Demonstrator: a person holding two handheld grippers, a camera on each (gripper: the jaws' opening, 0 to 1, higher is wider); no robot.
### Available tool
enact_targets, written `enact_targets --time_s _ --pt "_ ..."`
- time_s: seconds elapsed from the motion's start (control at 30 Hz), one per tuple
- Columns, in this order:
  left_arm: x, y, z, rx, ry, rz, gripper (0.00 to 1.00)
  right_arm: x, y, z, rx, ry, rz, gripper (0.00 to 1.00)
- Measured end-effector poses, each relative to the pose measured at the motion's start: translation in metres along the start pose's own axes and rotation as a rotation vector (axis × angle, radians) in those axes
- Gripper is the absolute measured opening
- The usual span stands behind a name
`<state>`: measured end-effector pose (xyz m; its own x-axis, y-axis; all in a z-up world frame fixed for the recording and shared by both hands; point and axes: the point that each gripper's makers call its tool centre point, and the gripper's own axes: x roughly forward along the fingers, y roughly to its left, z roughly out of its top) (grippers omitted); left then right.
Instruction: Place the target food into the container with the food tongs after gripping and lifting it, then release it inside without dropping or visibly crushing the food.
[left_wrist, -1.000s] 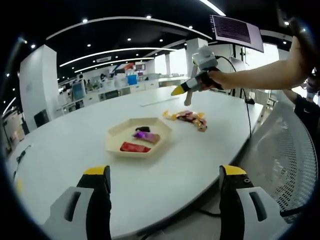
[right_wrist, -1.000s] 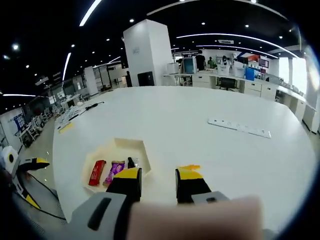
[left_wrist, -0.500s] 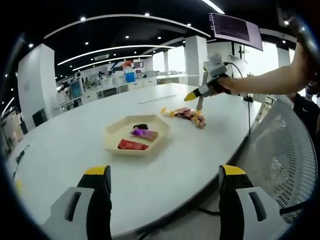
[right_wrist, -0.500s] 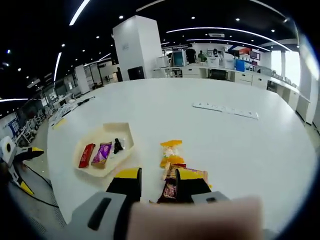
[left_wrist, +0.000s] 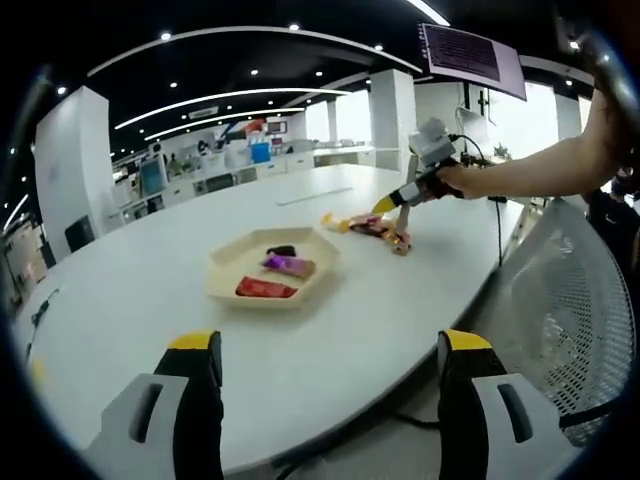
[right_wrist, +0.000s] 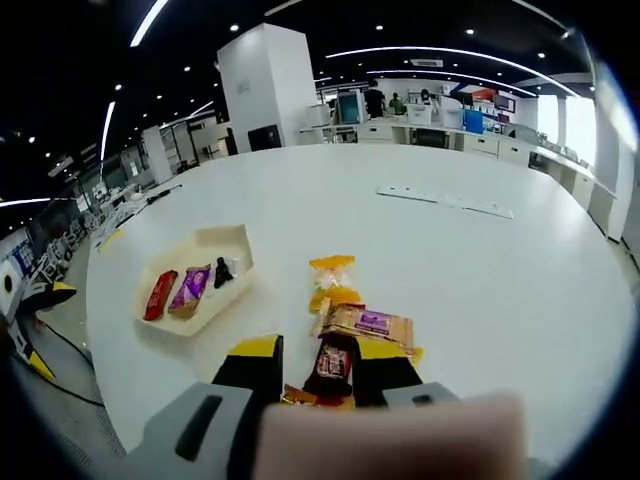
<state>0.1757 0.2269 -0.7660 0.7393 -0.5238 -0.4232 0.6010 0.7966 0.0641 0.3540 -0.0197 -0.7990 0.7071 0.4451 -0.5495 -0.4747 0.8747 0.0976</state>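
A cream hexagonal tray (left_wrist: 228, 282) (right_wrist: 228, 238) on the white table holds a red packet (right_wrist: 160, 292), a purple packet (right_wrist: 190, 288) and a small dark piece (right_wrist: 222, 270). Right of it lies a pile of snack packets (left_wrist: 375, 230): an orange one (right_wrist: 332, 275), a tan one (right_wrist: 368, 325) and a dark red one (right_wrist: 333, 360). My right gripper (right_wrist: 320, 352) (left_wrist: 398, 200) hangs just over this pile, open, with the dark red packet showing between its jaws. My left gripper (left_wrist: 330, 345) is open and empty, off the table's near edge.
A white power strip (right_wrist: 445, 200) lies further back on the table. A mesh chair (left_wrist: 570, 320) stands beside the table's right edge. A person's arm (left_wrist: 520, 170) reaches in from the right. A white column (right_wrist: 265, 90) and desks stand behind.
My right gripper has come down and forward from above the tray side onto the snack pile; its jaw gap looks the same. The left gripper has barely moved.
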Motion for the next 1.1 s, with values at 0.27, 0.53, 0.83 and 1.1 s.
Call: enact_targets --time_s 0.27,0.53,0.83,1.1 --pt "0.0001 -0.0008 -0.0004 -0.001 0.004 -0.002 0.86 0.0061 -0.0086 -0.0073 0.010 0.011 -0.030 0.26" --pt "0.0004 -0.0010 -0.0004 0.000 0.005 -0.003 0.85 0.0104 -0.0089 -0.0092 -0.008 0.019 -0.041 0.25" --pt "0.0005 -0.0012 -0.0003 0.000 0.005 -0.003 0.85 0.0088 -0.0105 -0.0097 -0.027 0.009 -0.060 0.23" --pt "0.0003 -0.0014 -0.0006 0.000 0.005 -0.002 0.85 0.0089 -0.0105 -0.0099 -0.043 0.006 -0.065 0.22"
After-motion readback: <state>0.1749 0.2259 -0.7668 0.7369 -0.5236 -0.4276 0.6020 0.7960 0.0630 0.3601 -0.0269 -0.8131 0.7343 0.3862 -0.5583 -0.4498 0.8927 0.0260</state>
